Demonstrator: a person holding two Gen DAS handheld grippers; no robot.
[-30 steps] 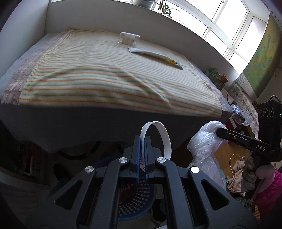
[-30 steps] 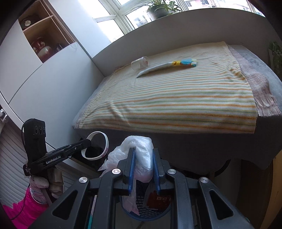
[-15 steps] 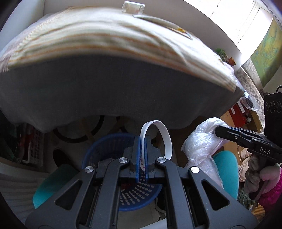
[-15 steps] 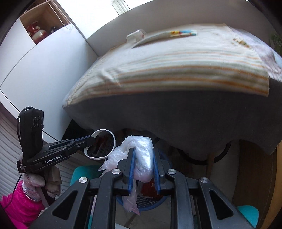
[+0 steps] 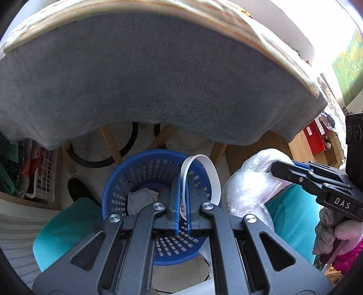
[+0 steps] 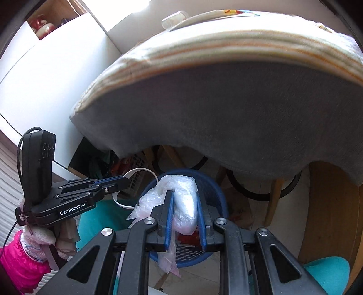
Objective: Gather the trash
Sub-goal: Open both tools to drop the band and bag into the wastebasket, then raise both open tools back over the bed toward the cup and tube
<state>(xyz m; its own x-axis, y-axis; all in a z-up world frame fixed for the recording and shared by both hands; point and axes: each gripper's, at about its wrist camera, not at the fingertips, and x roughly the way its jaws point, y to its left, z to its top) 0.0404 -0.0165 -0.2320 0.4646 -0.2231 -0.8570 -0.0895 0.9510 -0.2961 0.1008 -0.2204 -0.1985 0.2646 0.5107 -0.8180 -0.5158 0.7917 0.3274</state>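
Observation:
My left gripper (image 5: pixel 182 181) is shut on a white paper ring (image 5: pixel 211 172) and holds it over a blue perforated basket (image 5: pixel 127 181) on the floor. The basket holds some crumpled paper (image 5: pixel 138 199). My right gripper (image 6: pixel 184 197) is shut on a crumpled clear plastic bag (image 6: pixel 181 199) above the same basket (image 6: pixel 217 192). The left gripper shows at the left of the right wrist view (image 6: pixel 120 181), and the bag at the right of the left wrist view (image 5: pixel 251 183). A clear cup (image 6: pixel 173 20) and a flat wrapper (image 6: pixel 217 14) lie on the striped cloth above.
The table's grey cloth edge (image 5: pixel 158 79) hangs just above the basket. Wooden table legs (image 5: pixel 111 145) and a black hoop (image 5: pixel 102 158) stand behind it. Teal chair seats (image 5: pixel 65 224) flank the basket. A white cabinet (image 6: pixel 45 79) is at left.
Both grippers have dropped from table height to below the table edge, with the ring and the bag still held. The basket has come into full view beneath them.

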